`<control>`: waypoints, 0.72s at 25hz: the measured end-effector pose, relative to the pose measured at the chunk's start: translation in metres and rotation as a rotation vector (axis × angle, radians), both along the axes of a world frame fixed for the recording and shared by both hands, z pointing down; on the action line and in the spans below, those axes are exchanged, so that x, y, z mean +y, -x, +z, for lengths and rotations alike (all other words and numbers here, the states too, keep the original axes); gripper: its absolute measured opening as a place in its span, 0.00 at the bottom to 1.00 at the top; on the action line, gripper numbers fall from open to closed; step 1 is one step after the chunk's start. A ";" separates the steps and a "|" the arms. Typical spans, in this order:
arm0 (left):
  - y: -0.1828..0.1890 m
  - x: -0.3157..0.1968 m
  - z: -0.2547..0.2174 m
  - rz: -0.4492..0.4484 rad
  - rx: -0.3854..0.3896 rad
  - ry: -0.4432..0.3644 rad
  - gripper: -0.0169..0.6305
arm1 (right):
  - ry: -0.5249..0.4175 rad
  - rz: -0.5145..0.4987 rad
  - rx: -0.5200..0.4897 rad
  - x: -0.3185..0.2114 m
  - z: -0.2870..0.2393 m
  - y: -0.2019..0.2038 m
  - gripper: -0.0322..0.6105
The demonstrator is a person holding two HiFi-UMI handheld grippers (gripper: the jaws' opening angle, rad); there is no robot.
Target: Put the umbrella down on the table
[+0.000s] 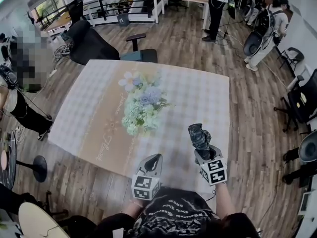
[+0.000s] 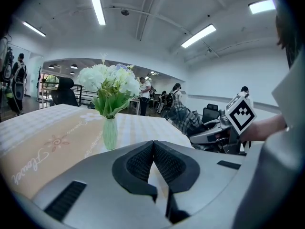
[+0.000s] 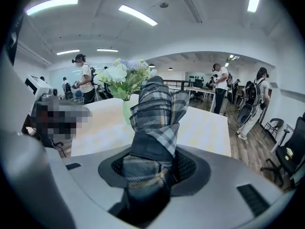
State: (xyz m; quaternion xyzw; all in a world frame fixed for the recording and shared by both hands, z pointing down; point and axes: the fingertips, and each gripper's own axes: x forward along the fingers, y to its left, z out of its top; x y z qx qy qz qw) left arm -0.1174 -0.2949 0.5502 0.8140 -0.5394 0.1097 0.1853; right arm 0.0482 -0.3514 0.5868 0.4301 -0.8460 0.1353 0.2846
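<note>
In the head view, the right gripper [image 1: 203,151] is clamping a folded plaid umbrella [image 1: 199,134], which is sticking up out of its jaws above the near edge of the table [image 1: 198,93]. The left gripper [image 1: 154,161] is hovering just beside it. A wooden floor [image 1: 247,108] is surrounding the table.

In the left gripper view, the 2 jaws are meeting at their tips with nothing between them. A vase of flowers [image 2: 110,132] is standing ahead and to the left.

In the right gripper view, both pads are pressing on the umbrella's fabric. Ceiling light strips [image 3: 138,15] are glowing overhead.
</note>
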 end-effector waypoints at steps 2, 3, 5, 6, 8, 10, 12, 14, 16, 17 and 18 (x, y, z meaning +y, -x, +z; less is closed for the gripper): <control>0.001 -0.002 0.001 -0.007 0.001 0.003 0.05 | 0.020 -0.024 0.018 -0.007 0.007 0.006 0.36; 0.001 -0.003 0.001 -0.009 0.002 0.005 0.05 | 0.029 -0.034 0.026 -0.010 0.010 0.008 0.36; 0.000 -0.004 0.002 -0.010 0.000 0.008 0.05 | 0.046 -0.048 0.041 -0.018 0.017 0.012 0.36; 0.000 -0.005 0.003 -0.010 -0.001 0.009 0.05 | 0.057 -0.054 0.048 -0.021 0.021 0.014 0.36; 0.001 -0.005 0.004 -0.015 -0.006 0.014 0.05 | 0.085 -0.067 0.064 -0.027 0.029 0.018 0.36; 0.004 -0.005 0.005 -0.025 -0.012 0.018 0.05 | 0.116 -0.076 0.080 -0.032 0.039 0.022 0.36; 0.007 -0.007 0.007 -0.037 -0.015 0.021 0.06 | 0.145 -0.071 0.094 -0.038 0.049 0.022 0.36; 0.010 -0.008 0.008 -0.050 -0.016 0.026 0.05 | 0.172 -0.062 0.104 -0.042 0.056 0.021 0.36; 0.011 -0.008 0.008 -0.059 -0.015 0.032 0.05 | 0.197 -0.065 0.115 -0.043 0.060 0.020 0.36; 0.011 -0.009 0.008 -0.061 -0.014 0.034 0.05 | 0.210 -0.071 0.123 -0.044 0.063 0.019 0.36; 0.010 -0.009 0.008 -0.063 -0.014 0.036 0.05 | 0.224 -0.077 0.134 -0.044 0.067 0.019 0.36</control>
